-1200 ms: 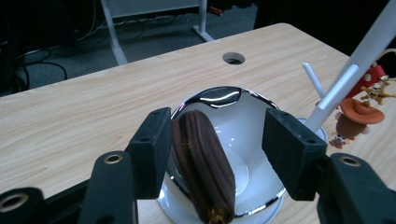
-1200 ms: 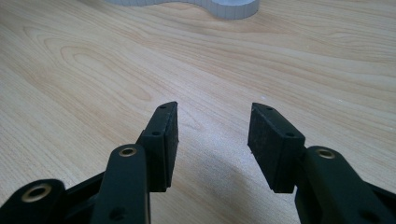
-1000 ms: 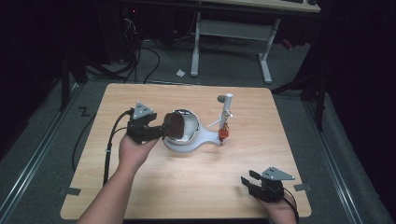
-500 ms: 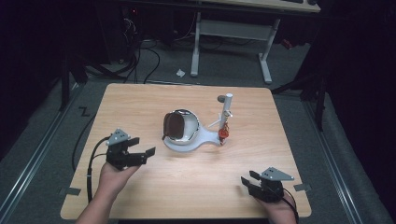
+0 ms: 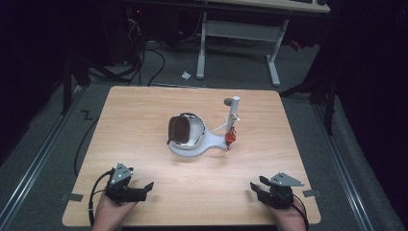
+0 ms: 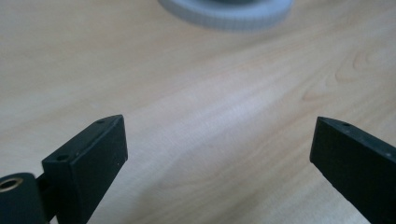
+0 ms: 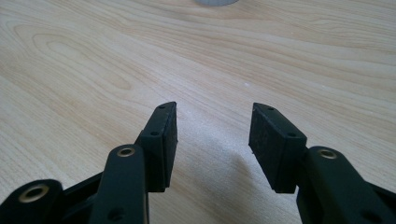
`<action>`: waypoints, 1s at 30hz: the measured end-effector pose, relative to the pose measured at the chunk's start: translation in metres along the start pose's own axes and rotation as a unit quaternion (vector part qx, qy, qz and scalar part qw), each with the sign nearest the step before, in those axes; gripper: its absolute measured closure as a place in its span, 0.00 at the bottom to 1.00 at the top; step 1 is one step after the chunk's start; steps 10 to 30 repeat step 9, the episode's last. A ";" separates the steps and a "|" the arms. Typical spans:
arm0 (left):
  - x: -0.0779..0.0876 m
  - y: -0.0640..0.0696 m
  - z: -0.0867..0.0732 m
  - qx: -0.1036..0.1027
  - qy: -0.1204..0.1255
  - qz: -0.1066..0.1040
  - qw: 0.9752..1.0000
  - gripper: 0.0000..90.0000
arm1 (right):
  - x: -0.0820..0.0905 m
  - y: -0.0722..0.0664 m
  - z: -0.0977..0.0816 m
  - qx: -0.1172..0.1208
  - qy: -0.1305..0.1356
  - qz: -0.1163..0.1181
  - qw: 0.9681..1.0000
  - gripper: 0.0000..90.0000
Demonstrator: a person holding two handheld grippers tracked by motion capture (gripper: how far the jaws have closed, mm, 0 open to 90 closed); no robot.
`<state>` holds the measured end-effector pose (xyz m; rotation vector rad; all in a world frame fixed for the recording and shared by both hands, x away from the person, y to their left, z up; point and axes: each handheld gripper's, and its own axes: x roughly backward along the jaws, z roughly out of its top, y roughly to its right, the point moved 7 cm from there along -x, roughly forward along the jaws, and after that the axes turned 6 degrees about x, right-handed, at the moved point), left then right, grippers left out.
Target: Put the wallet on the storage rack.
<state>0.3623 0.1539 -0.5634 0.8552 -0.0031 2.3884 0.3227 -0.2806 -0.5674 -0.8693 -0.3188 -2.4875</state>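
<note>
A wooden table (image 5: 144,120) is seen from above, with two hands resting at its near edge. The left hand (image 5: 111,211) is laid low at the near left, and the left gripper (image 5: 144,188) it holds is pointed right and slightly away, toward the table's middle. The right hand (image 5: 286,217) is placed at the near right, with the right gripper (image 5: 256,186) pointed left and away.

In the left gripper view, the left gripper (image 6: 219,149) is held wide, its jaws having just been opening, and nothing but bare wood is seen between them. In the right gripper view, the right gripper (image 7: 212,128) is parted about halfway, its jaws having just eased a little wider, and nothing is gripped or touched.

At the table's middle, well apart from both grippers, a white stand (image 5: 192,147) is set, with a brown pad (image 5: 179,129) tilted in its round bowl. A white post (image 5: 234,113) is raised at its right, with a small red piece (image 5: 230,137) at the foot.

Both forearms are cut off by the bottom edge. In the left gripper view just the stand's pale rim (image 6: 229,11) is caught at the top. What the red piece is cannot be made out.
</note>
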 end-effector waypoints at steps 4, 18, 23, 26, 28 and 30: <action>-0.004 -0.001 -0.003 -0.005 -0.015 -0.008 1.000 0.00 | -0.002 0.003 -0.001 -0.006 -0.005 -0.006 1.000 0.58; -0.003 -0.003 -0.001 -0.005 -0.005 -0.002 1.000 0.00 | -0.003 0.004 -0.001 -0.009 -0.007 -0.013 1.000 0.56; -0.003 -0.003 -0.001 -0.005 -0.005 -0.002 1.000 0.00 | -0.003 0.004 -0.001 -0.009 -0.007 -0.013 1.000 0.56; -0.003 -0.003 -0.001 -0.005 -0.005 -0.002 1.000 0.00 | -0.003 0.004 -0.001 -0.009 -0.007 -0.013 1.000 0.56; -0.003 -0.003 -0.001 -0.005 -0.005 -0.002 1.000 0.00 | -0.003 0.004 -0.001 -0.009 -0.007 -0.013 1.000 0.56; -0.003 -0.003 -0.001 -0.005 -0.005 -0.002 1.000 0.00 | -0.003 0.004 -0.001 -0.009 -0.007 -0.013 1.000 0.56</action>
